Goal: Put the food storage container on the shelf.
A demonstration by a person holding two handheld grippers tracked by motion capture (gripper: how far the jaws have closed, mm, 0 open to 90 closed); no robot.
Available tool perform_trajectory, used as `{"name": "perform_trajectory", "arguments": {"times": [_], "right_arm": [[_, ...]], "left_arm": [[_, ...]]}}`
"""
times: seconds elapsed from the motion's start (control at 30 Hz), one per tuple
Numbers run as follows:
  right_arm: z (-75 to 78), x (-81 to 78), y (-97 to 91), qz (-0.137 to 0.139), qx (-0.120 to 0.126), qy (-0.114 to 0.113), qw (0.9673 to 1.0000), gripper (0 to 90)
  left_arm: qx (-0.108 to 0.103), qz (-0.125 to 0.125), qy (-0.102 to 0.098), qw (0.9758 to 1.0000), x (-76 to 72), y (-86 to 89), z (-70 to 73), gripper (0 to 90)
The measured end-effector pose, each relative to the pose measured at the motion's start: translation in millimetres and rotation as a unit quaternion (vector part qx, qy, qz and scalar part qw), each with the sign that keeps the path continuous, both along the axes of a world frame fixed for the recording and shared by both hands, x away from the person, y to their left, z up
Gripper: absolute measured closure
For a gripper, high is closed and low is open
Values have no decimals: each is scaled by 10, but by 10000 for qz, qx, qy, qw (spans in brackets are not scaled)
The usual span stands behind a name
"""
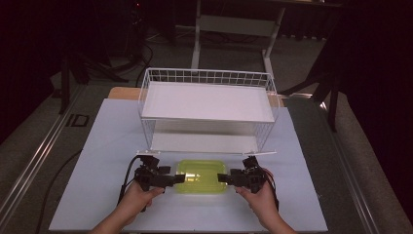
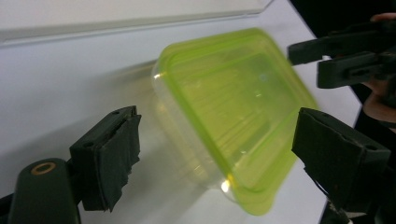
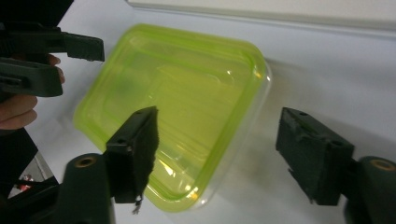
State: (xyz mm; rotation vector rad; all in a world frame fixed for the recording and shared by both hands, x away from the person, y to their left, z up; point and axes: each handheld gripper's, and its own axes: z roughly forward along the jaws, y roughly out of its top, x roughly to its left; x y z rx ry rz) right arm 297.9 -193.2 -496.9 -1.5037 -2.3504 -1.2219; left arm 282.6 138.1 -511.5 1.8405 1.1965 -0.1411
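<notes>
While both tools flank it, the box [image 1: 201, 176] sits on the tabletop [image 1: 107, 146], rack [image 1: 207, 109] at 12 o'clock. Left tool [image 1: 179, 178] at 9 and right tool [image 1: 222, 178] at 3 are spread, unclosed. Approach step; next, likely close on both ends.

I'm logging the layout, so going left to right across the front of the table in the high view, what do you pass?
Left hand → left gripper → green-lidded container → right gripper → right hand.
</notes>
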Motion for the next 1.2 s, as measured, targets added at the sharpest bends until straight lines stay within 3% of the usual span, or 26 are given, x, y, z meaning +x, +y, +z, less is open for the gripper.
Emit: {"name": "perform_trajectory", "arguments": {"times": [0.3,0.4,0.47,0.5,0.8,1.2], "right_arm": [[-67,10,-30,-153,-77,204,9996,524],[-73,9,-28,-180,-99,260,9994,602],[-80,4,-19,-167,-127,279,9994,639],[-80,2,-20,-153,-84,297,9994,685],[-70,-27,12,-80,-83,336,9994,718],[-54,-130,-4,-86,87,249,9996,766]], "left_arm": [[35,-66,246,9997,40,-42,-75,514],[86,-135,347,9993,44,-58,-94,582],[128,-116,300,9994,24,-68,-104,622],[106,-114,318,9994,20,-61,-106,635],[39,-96,311,9995,-50,-54,-87,700],[271,-46,158,9995,-189,-89,-24,737]]}}
